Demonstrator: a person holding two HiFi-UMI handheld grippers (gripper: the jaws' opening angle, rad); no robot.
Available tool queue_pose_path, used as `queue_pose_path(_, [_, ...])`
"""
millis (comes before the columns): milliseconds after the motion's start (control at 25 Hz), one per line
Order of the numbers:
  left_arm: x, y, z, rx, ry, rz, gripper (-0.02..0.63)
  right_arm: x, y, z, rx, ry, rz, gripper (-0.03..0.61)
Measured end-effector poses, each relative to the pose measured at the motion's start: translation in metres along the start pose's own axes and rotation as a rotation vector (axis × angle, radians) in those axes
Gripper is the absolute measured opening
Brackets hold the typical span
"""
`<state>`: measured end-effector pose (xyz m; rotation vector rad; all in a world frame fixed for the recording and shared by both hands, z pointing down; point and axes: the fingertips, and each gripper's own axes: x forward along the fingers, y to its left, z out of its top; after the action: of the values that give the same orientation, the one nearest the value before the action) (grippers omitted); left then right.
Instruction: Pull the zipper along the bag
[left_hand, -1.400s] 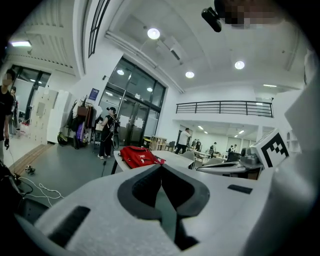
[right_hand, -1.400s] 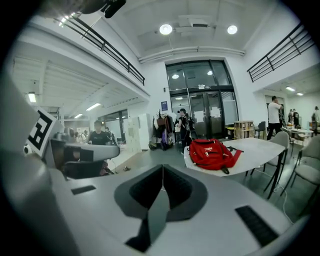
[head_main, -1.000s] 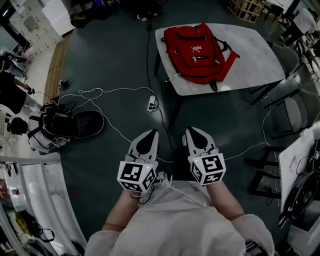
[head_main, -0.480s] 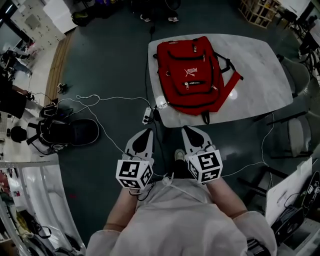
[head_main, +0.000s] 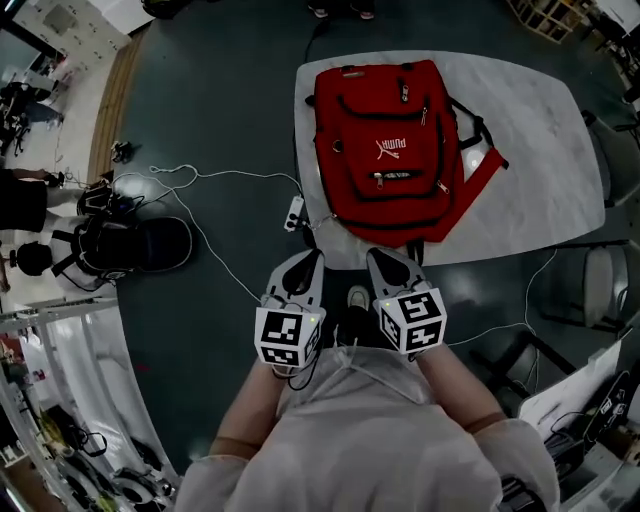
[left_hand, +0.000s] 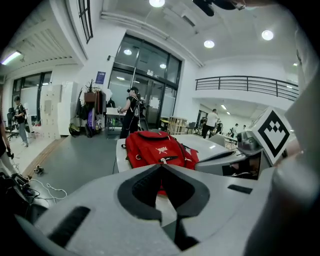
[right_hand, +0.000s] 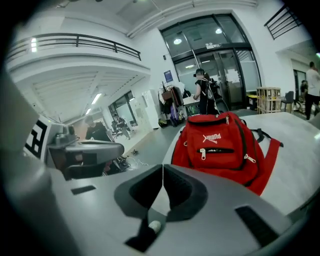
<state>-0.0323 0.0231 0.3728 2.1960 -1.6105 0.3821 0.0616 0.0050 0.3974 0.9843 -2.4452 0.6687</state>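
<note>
Bag: red backpack, lying flat on the desk with its front face up, directly ahead of both tools. Its bottom edge is the part nearest the tool tips and its top handle is the part farthest from them. 1 red shoulder strap spreads out on the desk ahead and to the right of the right tool. The front pocket zipper runs across the bag's face, with its pull at the end nearer the left tool's side; further zippers curve round the upper panels. Left tool: jaws fully closed, pads meeting tip to tip, nothing between them. Right tool: jaws likewise closed pad to pad and holding nothing. Both tools are held side by side, close to the person's body, with tips pointing at the bag and stopping short of the desk's near edge; neither tool touches the bag or the desk. The person's shoe shows on the floor between the 2 tools. A power strip lies on the floor ahead of the left tool, beside the desk's left edge, with a white cable trailing away to the left. A black bag sits on the floor well to the left of the left tool.
</note>
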Motion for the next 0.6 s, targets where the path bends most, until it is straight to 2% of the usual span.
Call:
queue_pose_path(160, [0.023, 0.012, -0.017, 0.0, 0.072, -0.059, 0.02, 0.026, -0.002, -0.014, 0.006, 0.078, -0.013, 0.028])
queue_pose_path(400, [0.068, 0.031, -0.048, 0.029, 0.154, -0.16, 0.02, 0.073, -0.018, -0.038, 0.029, 0.171, -0.078, 0.028])
queue_pose_path(600, [0.094, 0.041, -0.075, 0.022, 0.225, -0.197, 0.02, 0.105, -0.026, -0.054, 0.042, 0.237, -0.091, 0.028])
